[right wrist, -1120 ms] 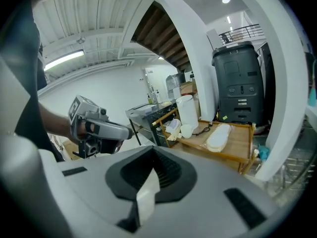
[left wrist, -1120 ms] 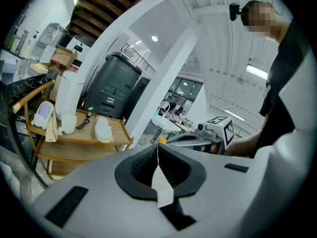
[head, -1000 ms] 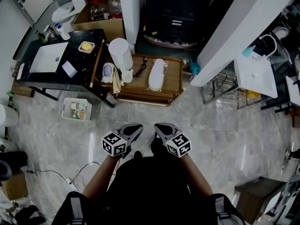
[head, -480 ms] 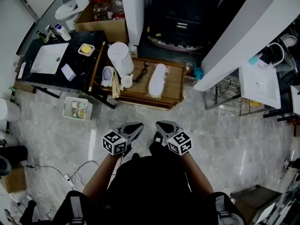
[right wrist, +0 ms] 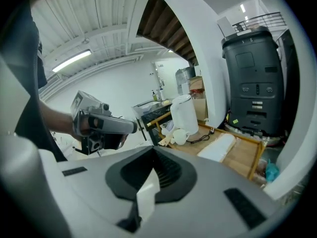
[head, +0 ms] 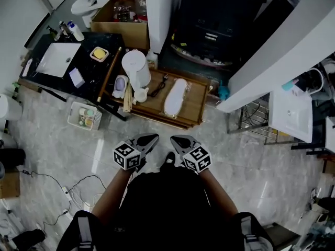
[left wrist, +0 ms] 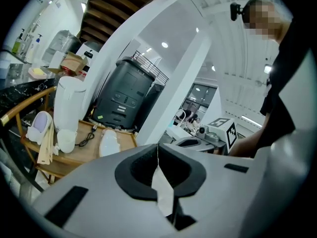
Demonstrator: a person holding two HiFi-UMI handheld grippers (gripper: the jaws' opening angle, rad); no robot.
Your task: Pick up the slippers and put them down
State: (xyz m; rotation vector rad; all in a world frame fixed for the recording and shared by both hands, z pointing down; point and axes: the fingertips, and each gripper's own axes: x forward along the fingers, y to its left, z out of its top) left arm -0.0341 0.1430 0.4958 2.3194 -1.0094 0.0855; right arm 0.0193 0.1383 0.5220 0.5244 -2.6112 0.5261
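1. Slipper hunt, biggest stuff first: a big dark machine point(head: 209, 30) stands at the back, right behind a low wooden platform point(head: 196, 107) that sits on the grey marble floor point(head: 251, 161).
2. Left of the platform there's a black counter point(head: 89, 66) with a white sink point(head: 55, 59) set into it.
3. A tall white canister point(head: 135, 67) stands upright on the platform's left end.
4. The white slipper point(head: 175, 95) lies flat near the middle of the platform, to the right of the canister. As far as I can see, nothing's touching it. It's well apart from both my grippers.
5. My left gripper point(head: 151, 138) is out over the floor in front of me, jaws pressed fully together with nothing between them.
6. My right gripper point(head: 176, 139) is just beside the left one, and it's the same deal: pinched closed and empty.
7. Small stuff: a white mug point(head: 140, 94) sits just in front of the canister, and a black cable point(head: 158, 84) lies between the canister and the slipper. There's also a small lavender thing point(head: 121, 83) at the platform's left edge, but I can't tell what it is.
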